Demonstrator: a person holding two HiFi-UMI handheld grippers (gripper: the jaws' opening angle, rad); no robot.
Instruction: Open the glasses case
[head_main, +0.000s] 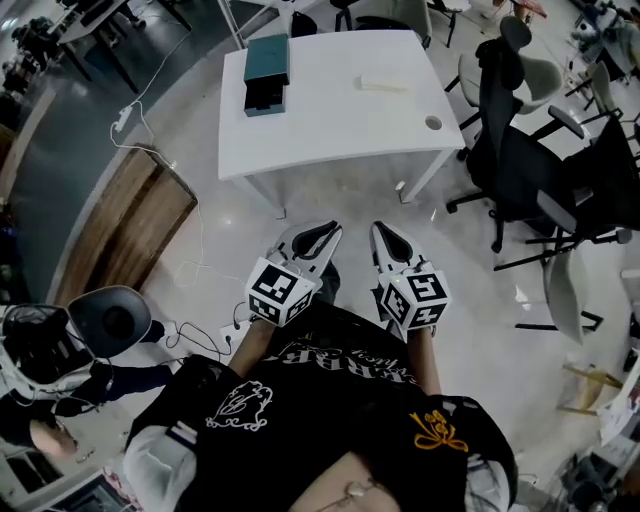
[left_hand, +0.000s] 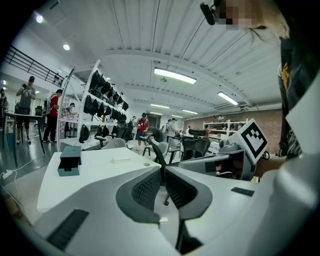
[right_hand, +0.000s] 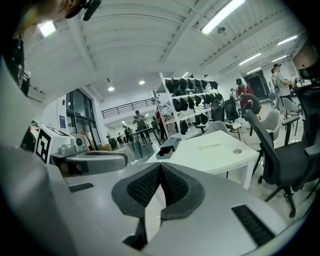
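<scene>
Head view: left gripper (head_main: 312, 240) and right gripper (head_main: 387, 240) side by side above the floor, well short of white table (head_main: 330, 120). Teal glasses case (head_main: 266, 72) near the table's far left corner, lid down.

Left gripper view: jaws together, nothing between; case (left_hand: 69, 159) ahead on the table (left_hand: 100, 172), untouched.

Right gripper view: jaws fully closed, empty; case (right_hand: 168, 148) far ahead on the table (right_hand: 215, 150).
</scene>
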